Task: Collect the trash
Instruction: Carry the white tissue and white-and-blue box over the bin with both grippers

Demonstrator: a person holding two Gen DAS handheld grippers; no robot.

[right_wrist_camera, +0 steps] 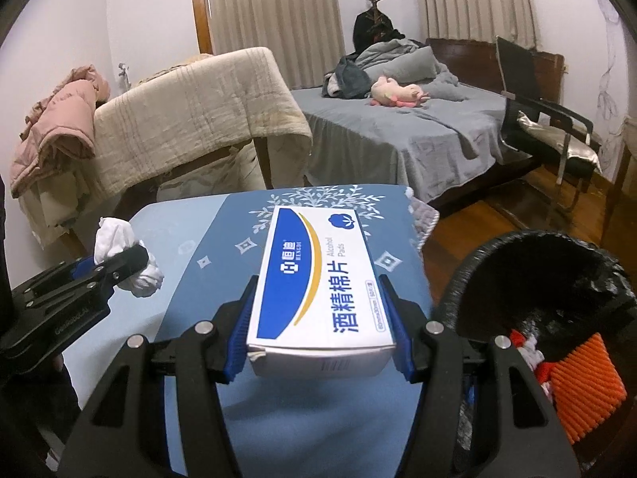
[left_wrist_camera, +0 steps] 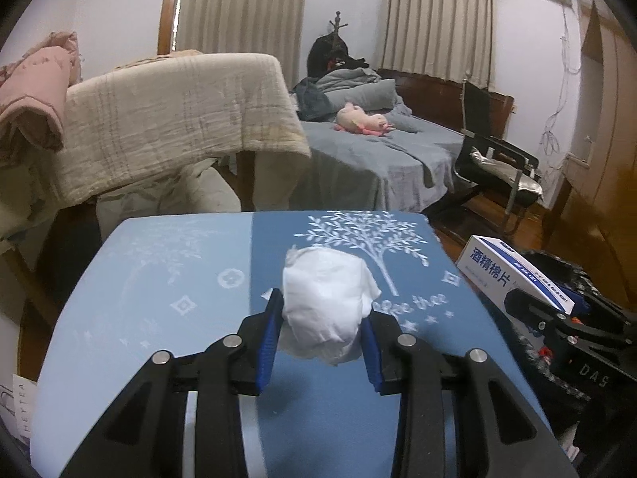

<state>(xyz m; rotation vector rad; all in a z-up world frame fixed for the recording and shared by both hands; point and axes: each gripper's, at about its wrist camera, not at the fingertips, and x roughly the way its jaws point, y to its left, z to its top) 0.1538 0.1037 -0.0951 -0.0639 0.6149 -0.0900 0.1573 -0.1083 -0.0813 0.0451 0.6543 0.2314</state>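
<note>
Left gripper [left_wrist_camera: 322, 318] closed on a crumpled white tissue [left_wrist_camera: 328, 300], wad pinched between the blue ribbed pads [left_wrist_camera: 268, 338] and bulging above and below the contact line. Held clear of the blue table cover [left_wrist_camera: 159, 298], apparently lifted for transfer rather than resting on it; actual clearance not determinable from the left wrist view. Same wad visible in the right wrist view at far left, protruding from both sides of the closed fingers.

Right gripper [right_wrist_camera: 318, 318] clamped on an alcohol pad box [right_wrist_camera: 318, 279], jaws set wide to span the full width of the carton, pads bearing on the two long side faces. Box carried roughly level, printed top face up, near end toward the camera. Grip on the flat parallel sides judged suitable for a rigid cardboard shape with little risk of slip.

Trash bin [right_wrist_camera: 549, 298] located to the right of the table, just beside its edge, lined with a black crinkled bag. Already containing an orange ribbed item [right_wrist_camera: 581, 382] and red and white scraps. Both held items not yet over the bin opening; box nearer to it than the tissue.

Materials:
- Tissue: soft, thin, creased, easily compressed.
- Box: stiff glossy card, sharp edges, white with blue and gold print.
- Table cover: smooth, two-tone blue, white tree and star print.
- Bin liner: thin plastic film, wrinkled.
</note>
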